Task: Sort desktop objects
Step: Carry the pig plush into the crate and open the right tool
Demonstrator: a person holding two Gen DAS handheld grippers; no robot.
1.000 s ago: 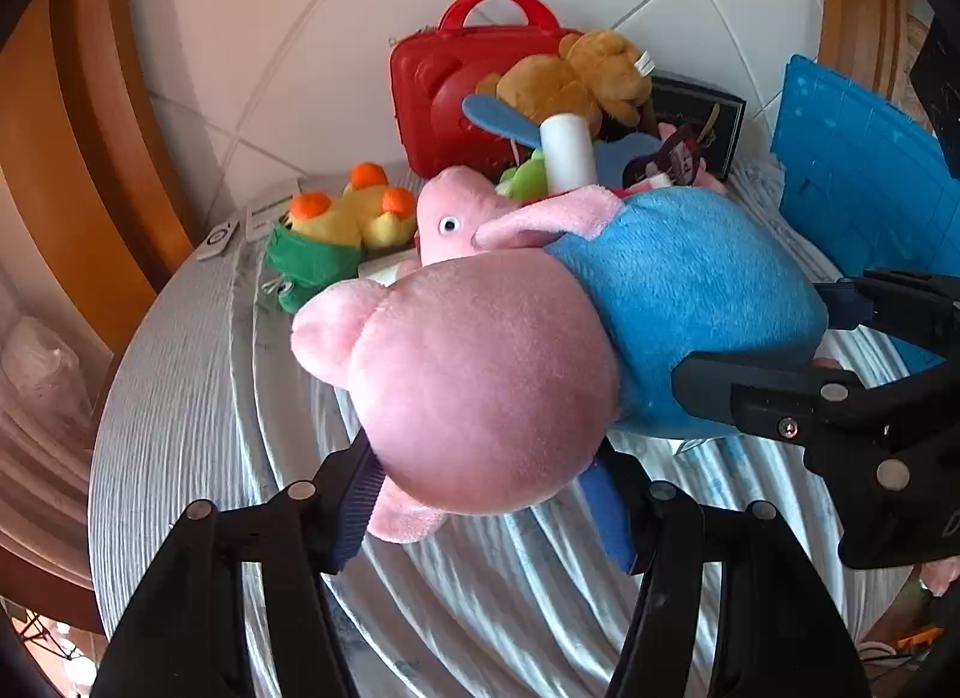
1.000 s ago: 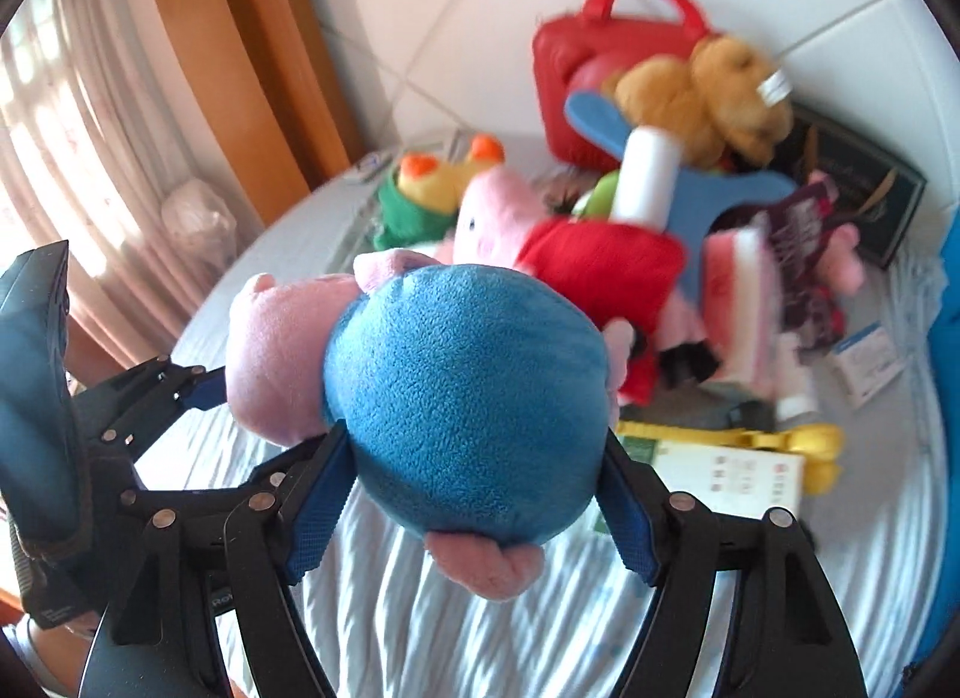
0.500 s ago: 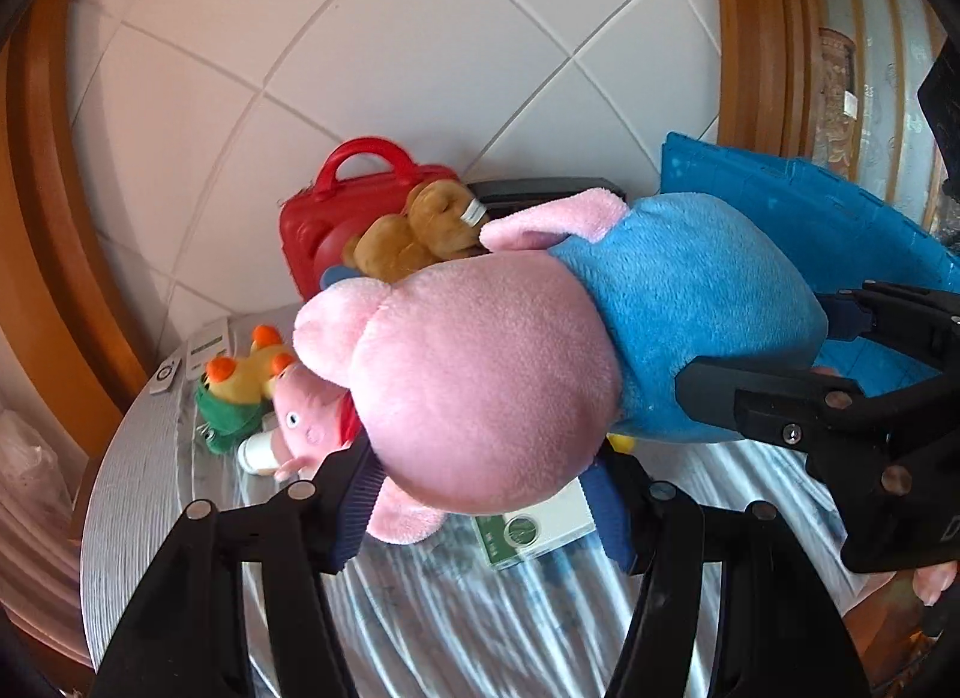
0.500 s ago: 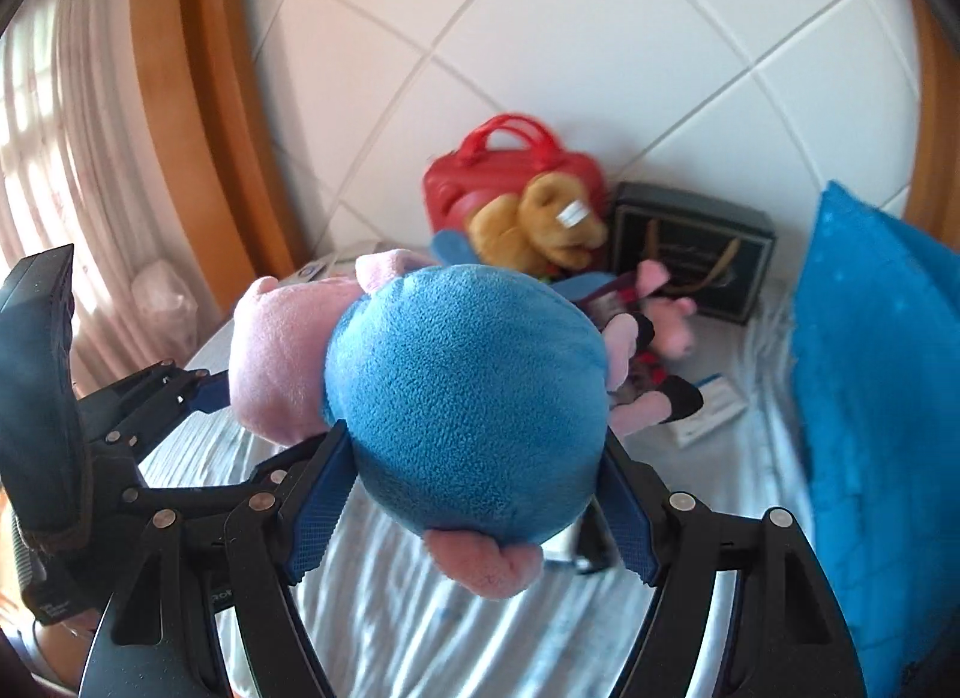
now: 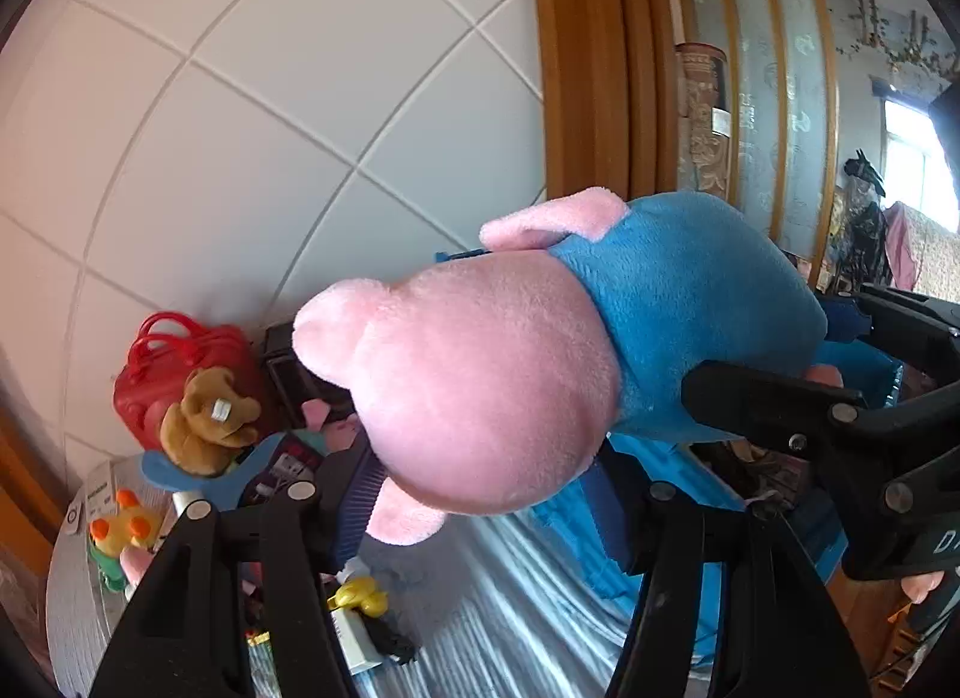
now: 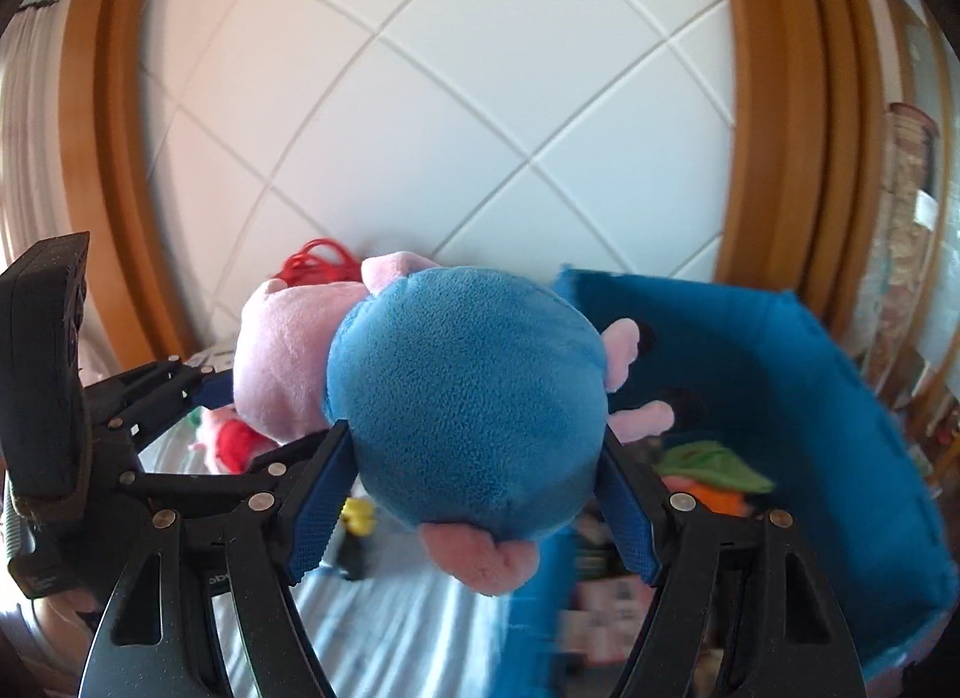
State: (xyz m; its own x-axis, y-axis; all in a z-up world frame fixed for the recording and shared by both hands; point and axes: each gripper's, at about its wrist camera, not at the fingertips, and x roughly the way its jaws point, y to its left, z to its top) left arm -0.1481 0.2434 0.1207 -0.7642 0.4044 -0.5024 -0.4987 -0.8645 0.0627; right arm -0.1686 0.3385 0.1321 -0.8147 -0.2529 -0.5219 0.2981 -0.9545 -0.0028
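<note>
between 2 tongs (image 5: 486, 488), 1 plush pig (image 5: 498, 386)

The left gripper (image 5: 486, 494) clamps the pink head of a plush pig (image 5: 498, 392), whose blue body stretches off to the right, where the right gripper (image 5: 840, 374) grips it from the side. Beyond and left of the left gripper's fingers, a brown teddy (image 5: 207, 422) leans on a red case (image 5: 180, 362) against the tiled wall. A yellow duck toy (image 5: 123, 527) sits nearer, at the far left, and a blue fabric bin (image 5: 636, 524) lies beneath the pig, right of the fingers.
</note>
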